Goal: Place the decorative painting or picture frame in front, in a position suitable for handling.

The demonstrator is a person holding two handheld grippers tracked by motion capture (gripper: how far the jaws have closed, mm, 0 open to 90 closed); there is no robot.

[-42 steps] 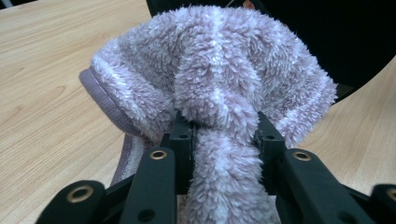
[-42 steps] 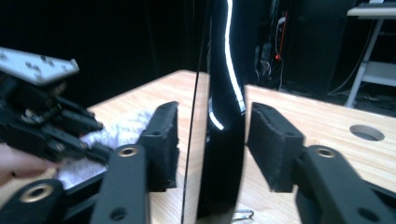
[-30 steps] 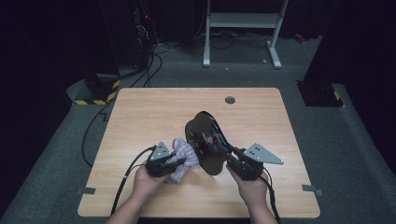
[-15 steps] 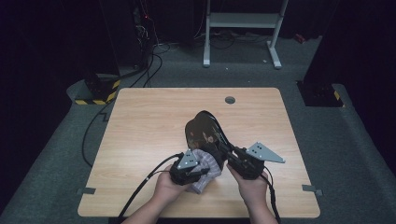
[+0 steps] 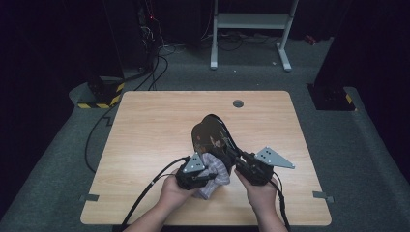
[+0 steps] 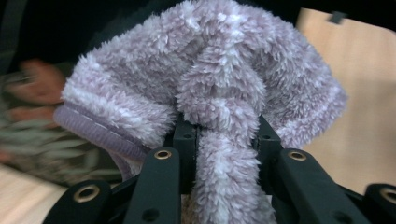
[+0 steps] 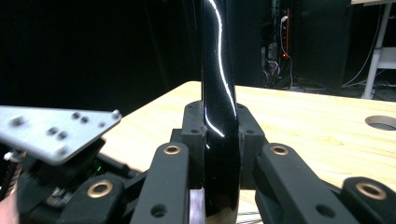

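Note:
A glossy black dish [image 5: 210, 135] with a leafy pattern on its face stands tilted on edge above the table's middle. My right gripper [image 5: 238, 160] is shut on its lower rim; in the right gripper view the black rim [image 7: 218, 93] sits pinched between the jaws [image 7: 218, 122]. My left gripper [image 5: 209, 175] is shut on a fluffy lilac striped cloth [image 5: 216, 169], which lies against the dish's lower part. In the left gripper view the cloth [image 6: 219, 79] bunches over the jaws [image 6: 224, 135], with the blurred patterned dish [image 6: 42, 135] behind it on the left.
The wooden table [image 5: 154, 125] has a round cable hole [image 5: 238, 103] near its far edge. The left gripper's grey plate [image 7: 56, 130] is close by in the right gripper view. Dark floor, cables and a white stand [image 5: 251, 21] lie beyond the table.
My left gripper has moved to the right with the cloth, from beside the dish to right up against its lower part. The right gripper and dish have stayed put.

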